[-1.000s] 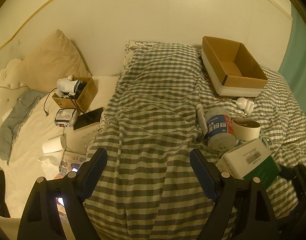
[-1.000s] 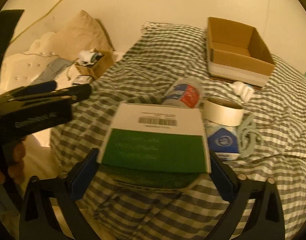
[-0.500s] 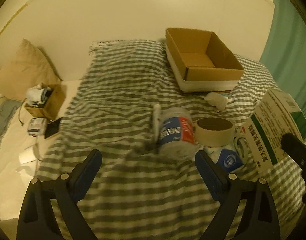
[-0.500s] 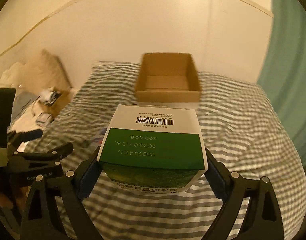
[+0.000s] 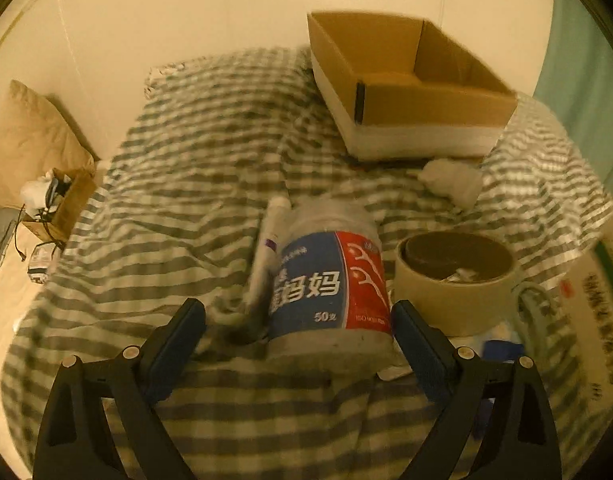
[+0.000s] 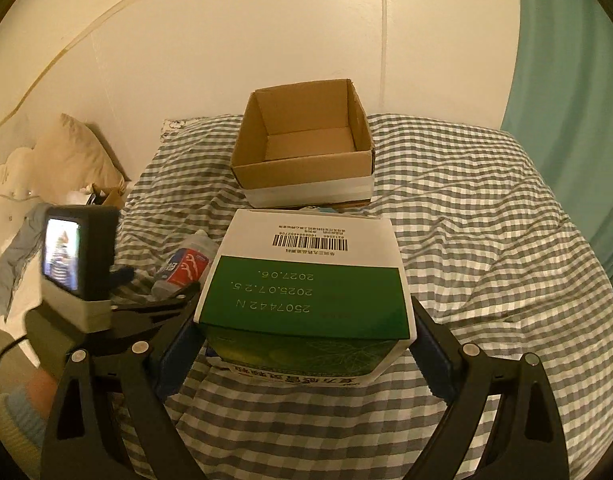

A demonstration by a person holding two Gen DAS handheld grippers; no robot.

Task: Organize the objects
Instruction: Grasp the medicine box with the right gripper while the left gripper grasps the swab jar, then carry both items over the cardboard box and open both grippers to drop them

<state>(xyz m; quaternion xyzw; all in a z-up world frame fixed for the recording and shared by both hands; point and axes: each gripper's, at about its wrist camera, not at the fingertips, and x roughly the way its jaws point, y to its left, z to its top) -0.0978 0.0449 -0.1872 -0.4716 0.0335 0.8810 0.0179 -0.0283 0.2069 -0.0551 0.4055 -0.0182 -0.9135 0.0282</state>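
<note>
Green-white carton (image 6: 304,292) clamped in right hand-held gripper (image 6: 306,344) before cardboard box (image 6: 302,148); left hand-held gripper (image 5: 298,340) spread wide.

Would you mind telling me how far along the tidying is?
Nothing looks done: the cardboard box looks empty. In hand: the right gripper holds the green carton. Left: the floss jar, tape roll and tube lie on the bed; the left gripper is open.

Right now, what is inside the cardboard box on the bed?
The cardboard box shows only its bare floor and walls. Its near wall hides the front strip of the floor, so something flat there could go unseen.
</note>
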